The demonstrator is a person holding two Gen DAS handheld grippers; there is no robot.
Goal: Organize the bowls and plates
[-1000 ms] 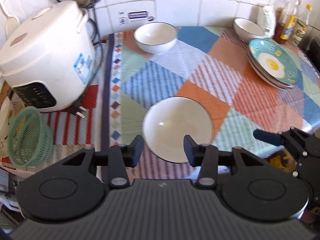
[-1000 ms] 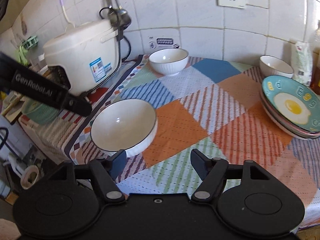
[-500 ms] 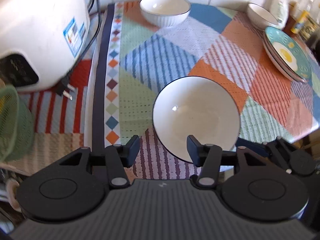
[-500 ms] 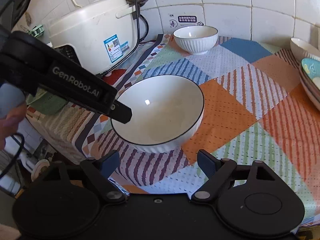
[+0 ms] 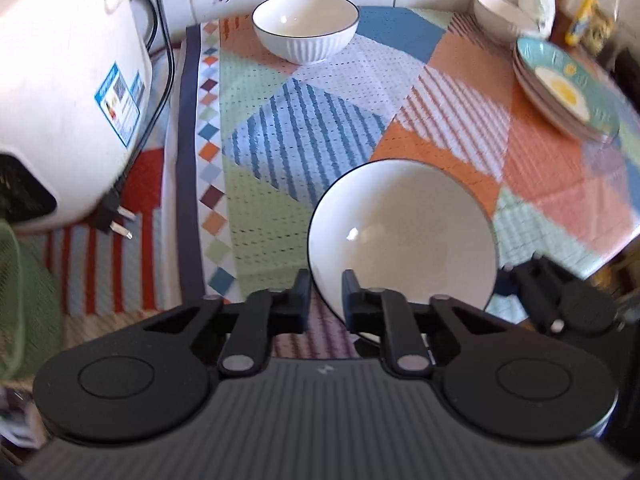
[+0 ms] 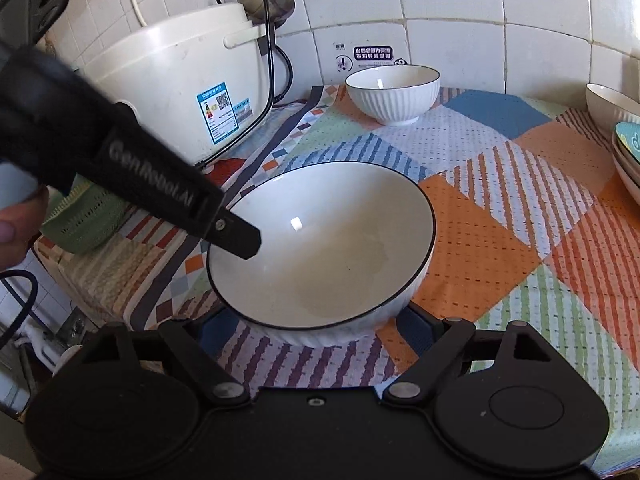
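My left gripper point(image 5: 325, 298) is clamped on the near rim of the big white bowl point(image 5: 404, 236), one finger inside, one outside. The bowl sits on the patchwork cloth point(image 5: 304, 136) near the table's front edge. My right gripper point(image 6: 316, 330) has its jaws spread wide on either side of the same bowl, low by its base; I can't tell if the pads touch it. A ribbed bowl point(image 6: 393, 93) stands by the wall, and the egg-pattern plates point(image 5: 568, 88) are stacked at right.
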